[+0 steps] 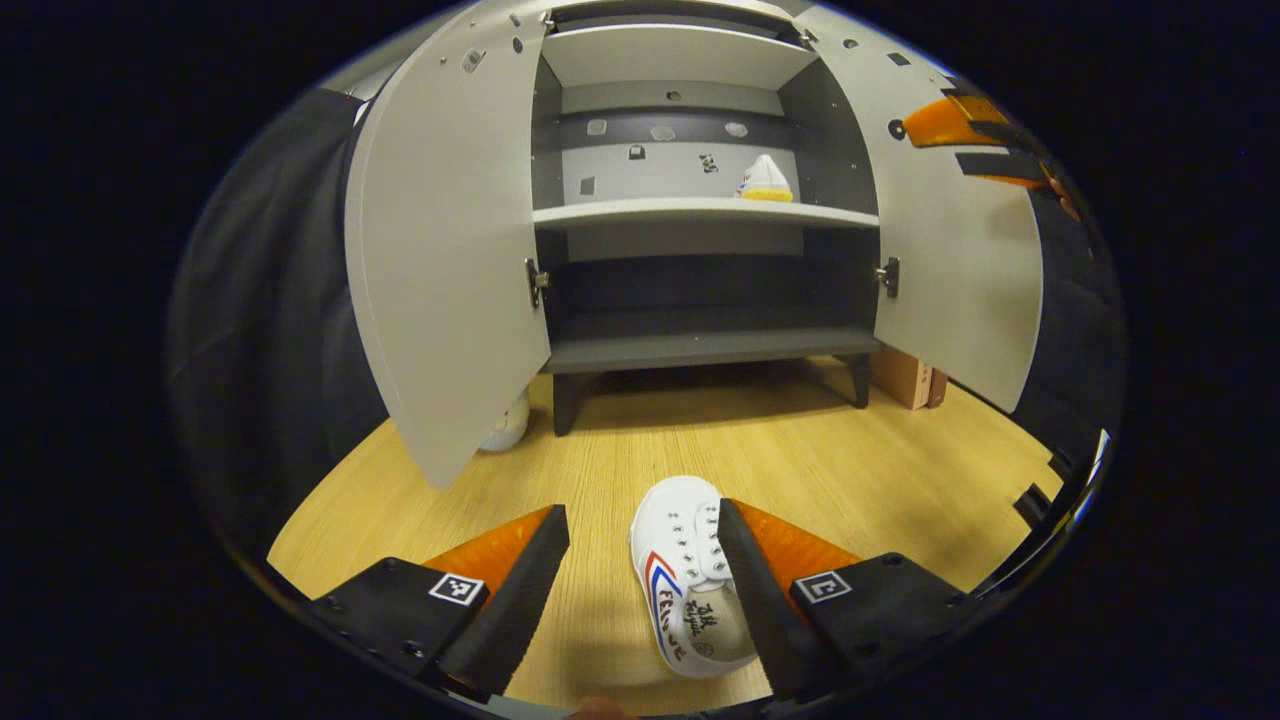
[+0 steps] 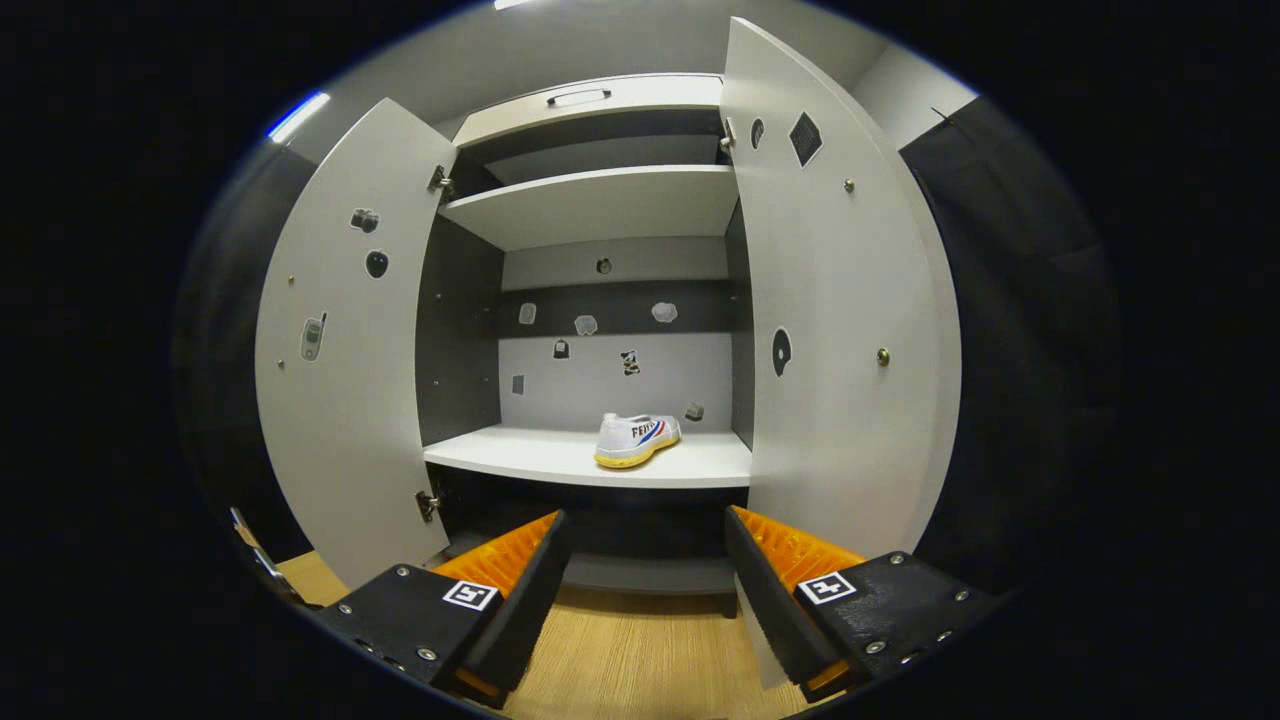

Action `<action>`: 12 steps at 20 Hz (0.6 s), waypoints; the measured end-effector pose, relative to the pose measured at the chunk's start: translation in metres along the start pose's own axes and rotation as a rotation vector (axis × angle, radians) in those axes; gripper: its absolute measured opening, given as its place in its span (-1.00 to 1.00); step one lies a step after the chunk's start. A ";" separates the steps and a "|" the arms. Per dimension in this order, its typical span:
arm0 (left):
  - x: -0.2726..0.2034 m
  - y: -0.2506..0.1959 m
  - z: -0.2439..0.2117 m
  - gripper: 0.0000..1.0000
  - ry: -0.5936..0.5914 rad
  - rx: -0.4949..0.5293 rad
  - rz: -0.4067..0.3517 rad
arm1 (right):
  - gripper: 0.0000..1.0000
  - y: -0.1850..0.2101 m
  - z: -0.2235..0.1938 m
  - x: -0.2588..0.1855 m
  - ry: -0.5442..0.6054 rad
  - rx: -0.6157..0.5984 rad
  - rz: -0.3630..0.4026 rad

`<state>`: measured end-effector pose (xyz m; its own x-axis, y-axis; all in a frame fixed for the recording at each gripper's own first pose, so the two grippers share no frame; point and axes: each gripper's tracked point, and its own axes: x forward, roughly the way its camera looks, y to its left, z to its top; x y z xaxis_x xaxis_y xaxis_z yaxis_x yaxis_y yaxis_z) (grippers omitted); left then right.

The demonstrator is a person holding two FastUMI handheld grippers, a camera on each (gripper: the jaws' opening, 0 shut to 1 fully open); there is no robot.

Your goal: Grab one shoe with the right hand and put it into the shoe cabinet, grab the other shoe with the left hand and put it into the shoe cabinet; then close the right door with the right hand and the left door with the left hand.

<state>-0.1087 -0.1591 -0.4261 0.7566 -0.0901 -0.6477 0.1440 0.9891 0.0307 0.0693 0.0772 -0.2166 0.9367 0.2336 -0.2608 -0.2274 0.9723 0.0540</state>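
A white shoe point(image 1: 688, 588) with red and blue stripes lies on the wooden floor, toe toward the shoe cabinet point(image 1: 700, 212). My left gripper point(image 1: 642, 580) is open just above it, the shoe lying between the fingers against the right one. The second white shoe point(image 2: 636, 439) stands on the cabinet's middle shelf point(image 2: 560, 458), also seen in the left gripper view as a small shoe point(image 1: 765, 180). My right gripper point(image 2: 645, 590) is open and empty in front of the cabinet. Both doors stand wide open: the left door point(image 1: 445, 260) and the right door point(image 1: 955, 250).
A cardboard box point(image 1: 905, 377) sits on the floor behind the right door, and a pale round object point(image 1: 508, 425) lies under the left door. The other gripper point(image 1: 975, 135) shows at the upper right of the left gripper view. Wooden floor point(image 1: 720, 440) stretches before the cabinet.
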 end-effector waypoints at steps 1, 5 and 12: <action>0.004 0.001 -0.009 0.94 0.019 0.001 0.003 | 0.87 0.000 -0.003 -0.001 0.001 -0.004 0.004; 0.011 0.004 -0.033 0.93 0.093 0.015 0.004 | 0.87 -0.002 -0.010 0.000 0.002 -0.009 0.014; 0.013 0.003 -0.069 0.93 0.236 0.030 -0.021 | 0.87 0.000 -0.023 0.003 0.017 0.002 0.039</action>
<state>-0.1422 -0.1489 -0.4866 0.5837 -0.0777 -0.8082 0.1796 0.9831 0.0351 0.0662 0.0778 -0.2396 0.9223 0.2716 -0.2748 -0.2635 0.9624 0.0668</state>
